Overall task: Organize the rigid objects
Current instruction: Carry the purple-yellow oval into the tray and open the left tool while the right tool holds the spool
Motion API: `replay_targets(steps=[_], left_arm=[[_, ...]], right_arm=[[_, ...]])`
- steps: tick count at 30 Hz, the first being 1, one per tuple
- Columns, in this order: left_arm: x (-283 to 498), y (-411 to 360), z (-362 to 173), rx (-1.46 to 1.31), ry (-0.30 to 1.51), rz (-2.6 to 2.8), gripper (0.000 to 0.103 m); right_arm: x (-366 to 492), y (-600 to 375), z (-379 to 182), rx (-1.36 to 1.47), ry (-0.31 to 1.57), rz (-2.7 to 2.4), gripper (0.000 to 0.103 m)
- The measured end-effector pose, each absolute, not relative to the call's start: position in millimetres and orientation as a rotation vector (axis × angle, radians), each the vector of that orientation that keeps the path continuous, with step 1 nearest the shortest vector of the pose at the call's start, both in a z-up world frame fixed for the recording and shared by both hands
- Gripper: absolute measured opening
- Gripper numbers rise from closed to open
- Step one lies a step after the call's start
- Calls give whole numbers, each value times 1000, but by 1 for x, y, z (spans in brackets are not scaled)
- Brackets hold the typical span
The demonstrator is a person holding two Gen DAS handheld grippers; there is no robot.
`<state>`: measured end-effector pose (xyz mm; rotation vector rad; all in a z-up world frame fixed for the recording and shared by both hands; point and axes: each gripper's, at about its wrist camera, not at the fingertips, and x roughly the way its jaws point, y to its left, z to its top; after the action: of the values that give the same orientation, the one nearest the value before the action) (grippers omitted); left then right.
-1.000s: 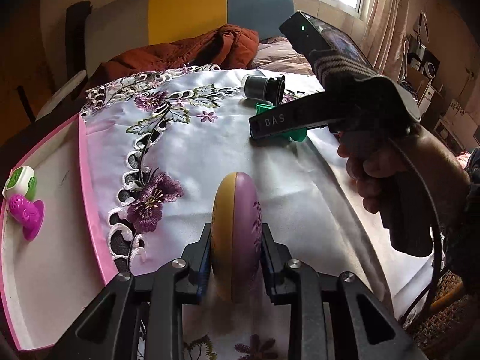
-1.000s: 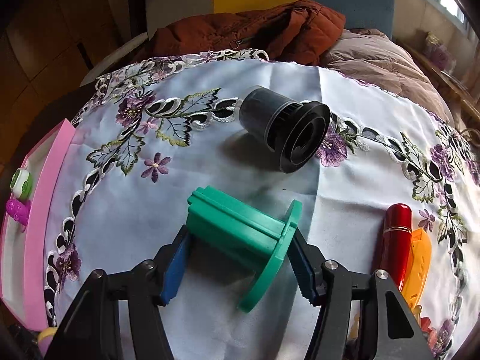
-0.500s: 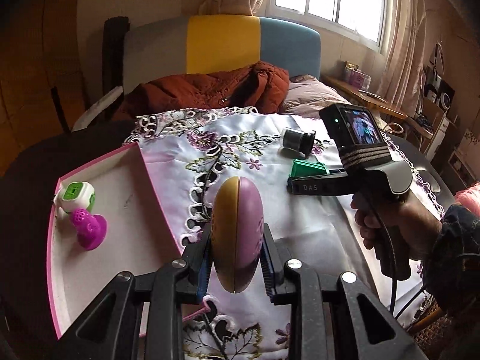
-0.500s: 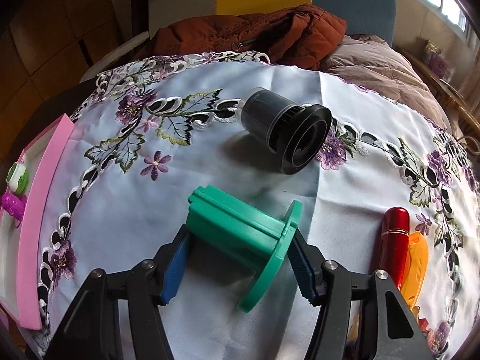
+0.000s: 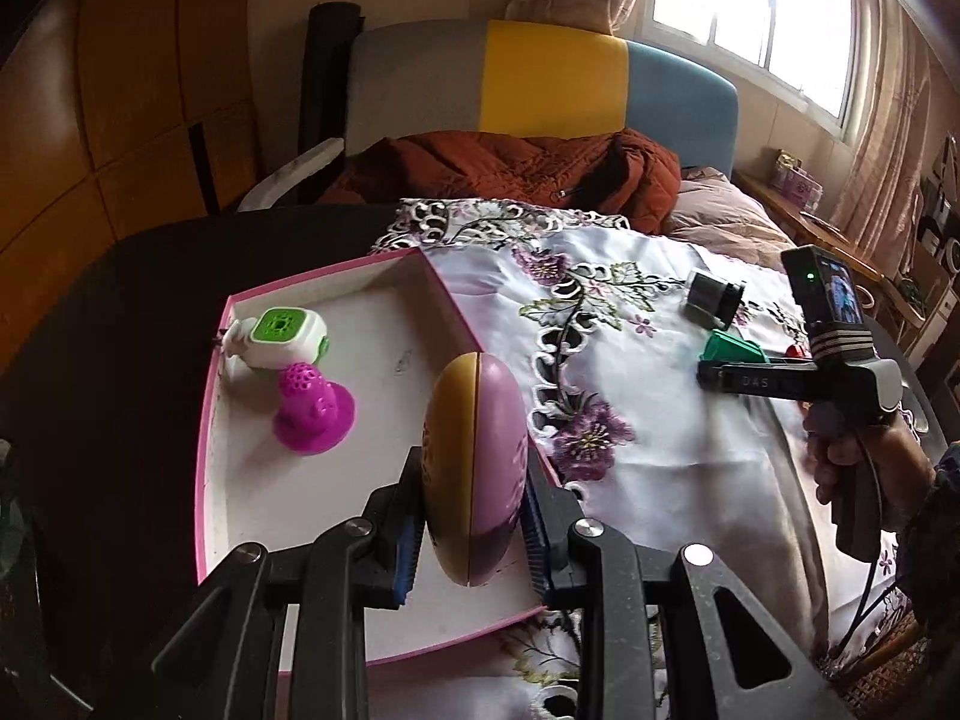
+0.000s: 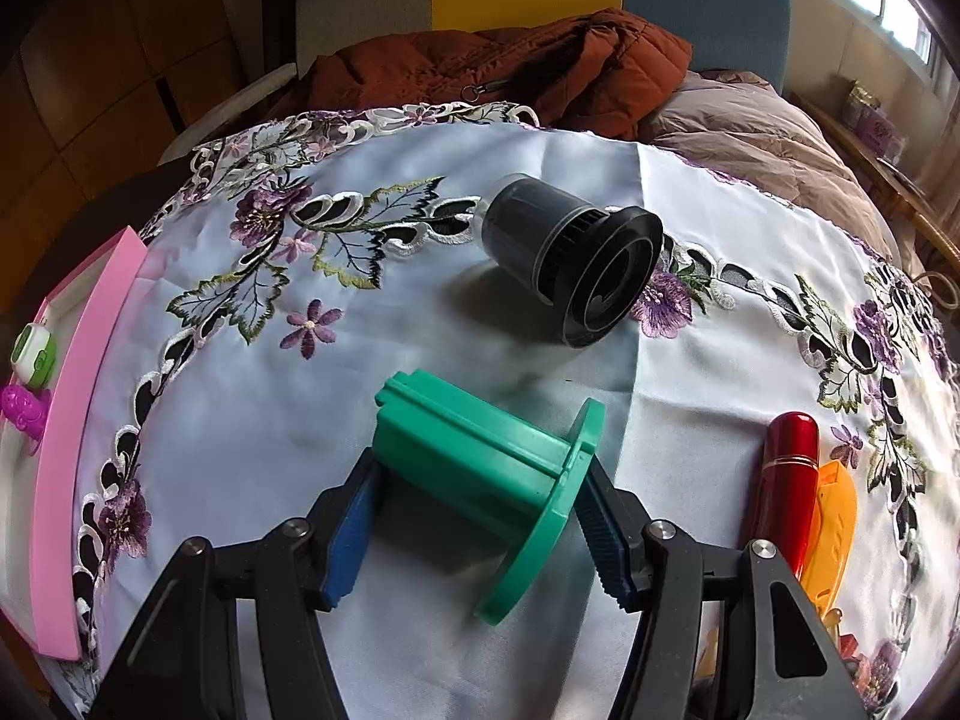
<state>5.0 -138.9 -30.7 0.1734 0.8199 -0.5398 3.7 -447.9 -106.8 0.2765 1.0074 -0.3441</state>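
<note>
My left gripper is shut on a flat oval case, yellow on one half and purple on the other, held above the right edge of a pink-rimmed white tray. In the tray lie a white and green toy and a magenta suction toy. My right gripper is shut on a green plastic spool just over the embroidered white cloth. The right gripper also shows in the left wrist view.
A black cylindrical lens cap or cup lies on its side beyond the spool. A red lipstick tube and an orange clip lie at the right. A rust-coloured jacket lies on the chair behind. The tray's pink wall is at far left.
My left gripper has carried the oval case up and to the left, from over the cloth to over the pink tray. The right gripper stays shut on the green spool, hardly moved.
</note>
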Motion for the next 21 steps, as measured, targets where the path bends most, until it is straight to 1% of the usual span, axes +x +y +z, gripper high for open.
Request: replay_targets(steps=[13,18,21], left_arm=[[52,-72,-66,37,966,-387,28],[71,-69,-82,23,1021,-380,28],[84,-74,-87,41,1019,-388,28]], right_arm=[[4,-445,-107,249,1008,-343,63],[3,-444,-107,240,1005,-341,63],[4,-444,-107,236,1002,-341,63]])
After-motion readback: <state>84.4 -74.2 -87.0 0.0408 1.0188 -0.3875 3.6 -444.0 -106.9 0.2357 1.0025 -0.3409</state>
